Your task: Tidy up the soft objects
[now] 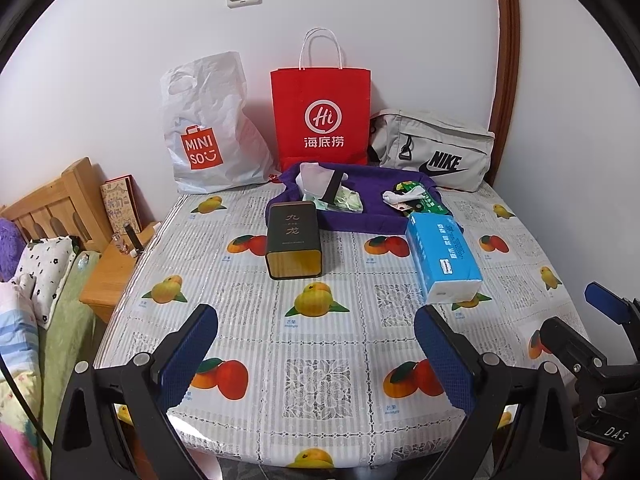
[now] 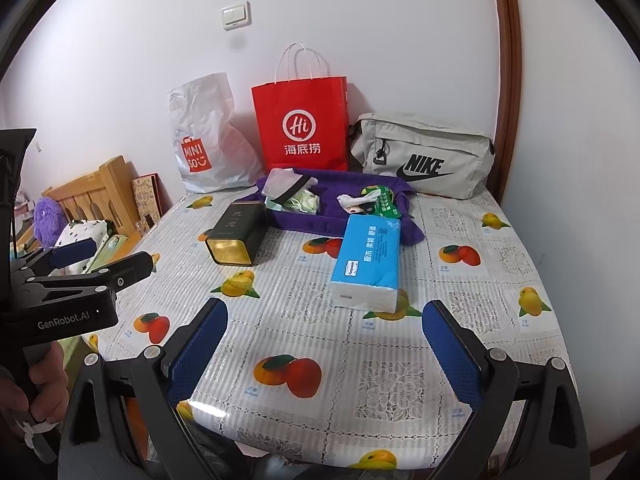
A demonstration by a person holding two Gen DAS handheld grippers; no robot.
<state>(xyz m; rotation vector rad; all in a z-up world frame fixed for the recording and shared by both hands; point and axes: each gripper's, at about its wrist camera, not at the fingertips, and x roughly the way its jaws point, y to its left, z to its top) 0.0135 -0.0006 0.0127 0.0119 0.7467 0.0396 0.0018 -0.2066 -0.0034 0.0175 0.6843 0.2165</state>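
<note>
A blue tissue pack (image 1: 444,258) (image 2: 368,258) lies on the fruit-print table, its far end against a purple fabric tray (image 1: 356,222) (image 2: 348,220). The tray holds white cloth (image 1: 316,180) (image 2: 284,182), pale green pieces (image 1: 348,200) (image 2: 306,202), a crumpled white tissue (image 1: 400,196) (image 2: 354,200) and a green packet (image 1: 428,200) (image 2: 384,202). A dark tin (image 1: 294,240) (image 2: 238,236) lies on its side to the tray's left. My left gripper (image 1: 316,354) and right gripper (image 2: 324,354) are both open and empty, above the table's near edge.
A white Miniso bag (image 1: 208,136) (image 2: 204,144), a red paper bag (image 1: 320,116) (image 2: 302,124) and a grey Nike bag (image 1: 436,152) (image 2: 424,156) stand against the wall. A wooden bed frame (image 1: 60,204) (image 2: 100,188) with bedding is to the left.
</note>
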